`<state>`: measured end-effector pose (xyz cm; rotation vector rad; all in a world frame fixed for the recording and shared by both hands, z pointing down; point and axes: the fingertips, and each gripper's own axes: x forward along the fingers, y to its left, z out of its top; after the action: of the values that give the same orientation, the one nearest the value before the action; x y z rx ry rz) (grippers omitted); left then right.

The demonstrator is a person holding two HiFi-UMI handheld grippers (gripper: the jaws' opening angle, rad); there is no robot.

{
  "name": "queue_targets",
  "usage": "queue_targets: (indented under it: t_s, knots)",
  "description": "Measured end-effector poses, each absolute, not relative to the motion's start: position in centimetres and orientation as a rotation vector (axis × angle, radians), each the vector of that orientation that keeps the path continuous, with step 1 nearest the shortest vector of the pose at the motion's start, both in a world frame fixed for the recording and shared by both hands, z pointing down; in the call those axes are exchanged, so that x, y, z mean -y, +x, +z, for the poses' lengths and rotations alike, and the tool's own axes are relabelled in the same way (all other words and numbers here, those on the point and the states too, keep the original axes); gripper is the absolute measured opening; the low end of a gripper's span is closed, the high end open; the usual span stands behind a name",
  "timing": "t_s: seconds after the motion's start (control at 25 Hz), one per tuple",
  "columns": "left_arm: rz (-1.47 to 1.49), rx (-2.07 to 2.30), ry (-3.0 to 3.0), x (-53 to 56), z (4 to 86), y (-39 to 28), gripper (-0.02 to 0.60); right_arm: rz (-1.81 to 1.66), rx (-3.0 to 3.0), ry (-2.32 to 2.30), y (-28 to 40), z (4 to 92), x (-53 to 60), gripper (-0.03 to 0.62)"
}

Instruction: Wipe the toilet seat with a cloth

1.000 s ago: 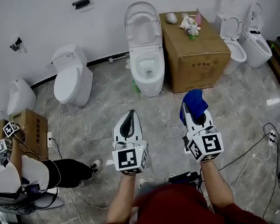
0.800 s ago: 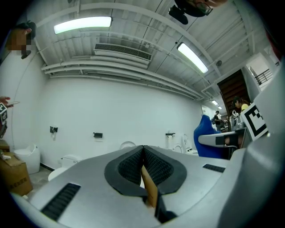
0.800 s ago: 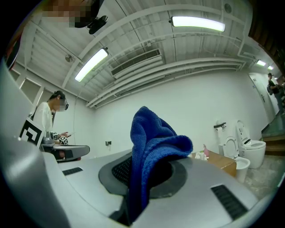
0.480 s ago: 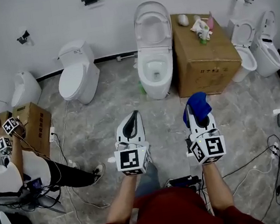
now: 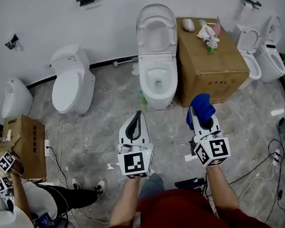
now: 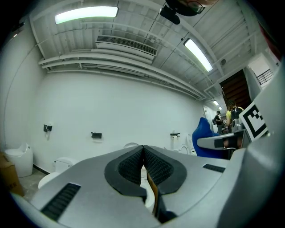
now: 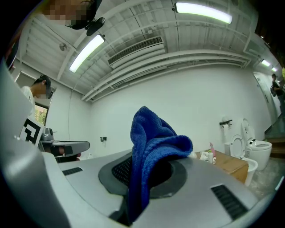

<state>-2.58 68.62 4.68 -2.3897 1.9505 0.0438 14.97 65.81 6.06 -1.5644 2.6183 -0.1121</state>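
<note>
An open toilet (image 5: 157, 66) stands at the middle of the back wall, with a cardboard box (image 5: 216, 74) just beside it on the right, small items (image 5: 206, 32) at the back of the box's top, and two more toilets (image 5: 249, 51) beyond the box. To the open toilet's left stand a closed toilet (image 5: 70, 86) and, further left, a smaller fixture (image 5: 15, 98), with a smaller box (image 5: 28, 142) and a person (image 5: 8, 208) nearer the camera. Nearer than the open toilet and well apart from it, the left gripper (image 5: 139, 114) and right gripper (image 5: 197, 112) sit side by side, a cloth (image 5: 202, 105) in the right one's jaws.
</note>
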Motion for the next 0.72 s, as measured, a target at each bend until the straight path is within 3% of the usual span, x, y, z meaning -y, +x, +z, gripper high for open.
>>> queue_targets:
  t_s: [0.36,0.72]
  knots:
    - [0.070,-1.923,-2.436,-58.2,4.3,-8.7,0.015,-0.093,-2.604,-1.616,9.1,5.4,-56.3,0.061]
    - [0.073,-1.890,-2.445,-49.7,5.0,-8.8,0.015,-0.108,-2.558,-1.658,10.1,6.8,-48.2,0.061]
